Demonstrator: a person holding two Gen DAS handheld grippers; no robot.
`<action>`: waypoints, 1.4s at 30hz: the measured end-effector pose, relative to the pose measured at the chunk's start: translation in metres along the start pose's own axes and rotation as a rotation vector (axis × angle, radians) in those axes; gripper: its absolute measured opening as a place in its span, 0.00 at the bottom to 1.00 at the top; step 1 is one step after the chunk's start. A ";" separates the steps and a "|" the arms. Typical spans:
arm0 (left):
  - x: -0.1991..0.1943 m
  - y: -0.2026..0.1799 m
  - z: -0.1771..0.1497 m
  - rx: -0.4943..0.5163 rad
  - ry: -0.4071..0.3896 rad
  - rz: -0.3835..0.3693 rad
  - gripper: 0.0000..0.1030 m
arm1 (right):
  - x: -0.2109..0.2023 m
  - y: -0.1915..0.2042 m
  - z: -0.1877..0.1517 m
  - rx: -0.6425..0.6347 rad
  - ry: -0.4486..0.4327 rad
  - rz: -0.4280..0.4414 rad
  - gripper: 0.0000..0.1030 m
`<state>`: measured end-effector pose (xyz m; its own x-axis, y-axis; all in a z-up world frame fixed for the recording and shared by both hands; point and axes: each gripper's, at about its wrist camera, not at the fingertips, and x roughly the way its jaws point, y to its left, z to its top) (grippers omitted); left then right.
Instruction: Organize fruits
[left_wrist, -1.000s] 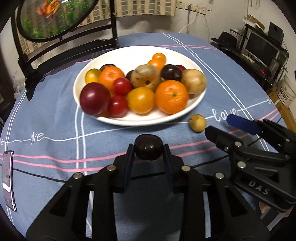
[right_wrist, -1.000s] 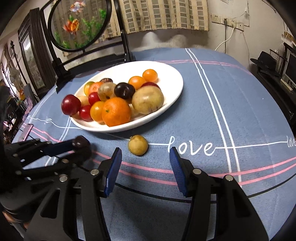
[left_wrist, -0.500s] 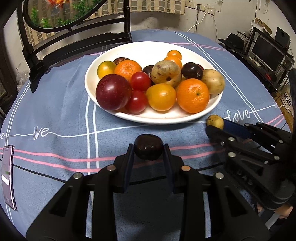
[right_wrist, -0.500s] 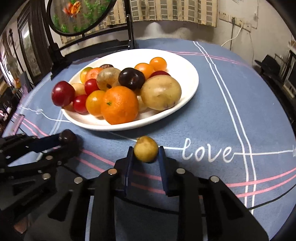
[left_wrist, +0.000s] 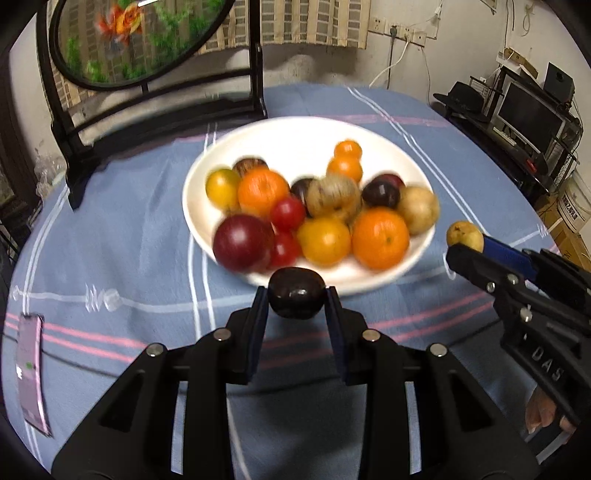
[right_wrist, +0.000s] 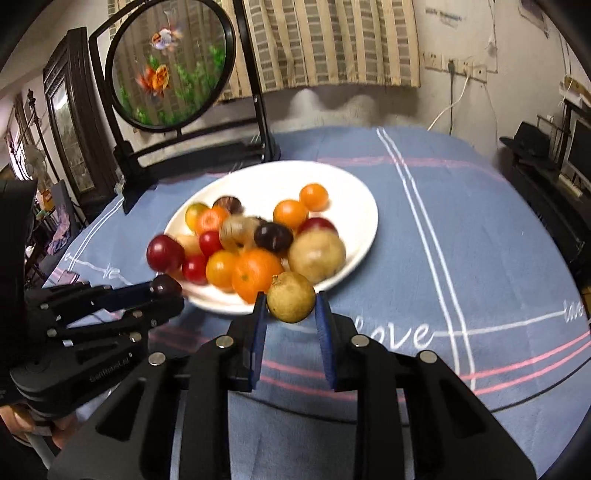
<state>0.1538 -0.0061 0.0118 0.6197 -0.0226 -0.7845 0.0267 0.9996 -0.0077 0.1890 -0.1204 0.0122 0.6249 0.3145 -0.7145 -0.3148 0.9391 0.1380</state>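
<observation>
Two fruits up off the worktop: left gripper jaws clamp a dark plum, right gripper jaws, just closed, clamp a yellow-brown fruit. White plate lies straight ahead of both, near rim closest; left's plum is nearer its edge.

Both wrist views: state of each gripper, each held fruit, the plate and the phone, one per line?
left gripper: shut on dark plum
dark plum: held, lifted near the plate's front rim
right gripper: shut on small yellow-brown fruit
small yellow-brown fruit: held, off the cloth
white plate: front half piled with fruit, back half bare
phone: flat on tablecloth
</observation>
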 end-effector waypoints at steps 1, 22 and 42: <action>-0.001 0.002 0.008 0.001 -0.011 0.008 0.31 | 0.001 0.001 0.004 -0.007 -0.006 -0.002 0.26; 0.040 0.028 0.071 -0.091 -0.046 0.044 0.67 | 0.060 0.034 0.040 -0.196 -0.084 -0.087 0.51; 0.003 0.006 0.032 -0.032 -0.053 0.033 0.73 | 0.002 -0.004 0.005 -0.057 -0.049 -0.072 0.51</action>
<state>0.1809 -0.0012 0.0295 0.6609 0.0106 -0.7504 -0.0193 0.9998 -0.0029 0.1953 -0.1223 0.0140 0.6811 0.2543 -0.6867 -0.3072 0.9505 0.0472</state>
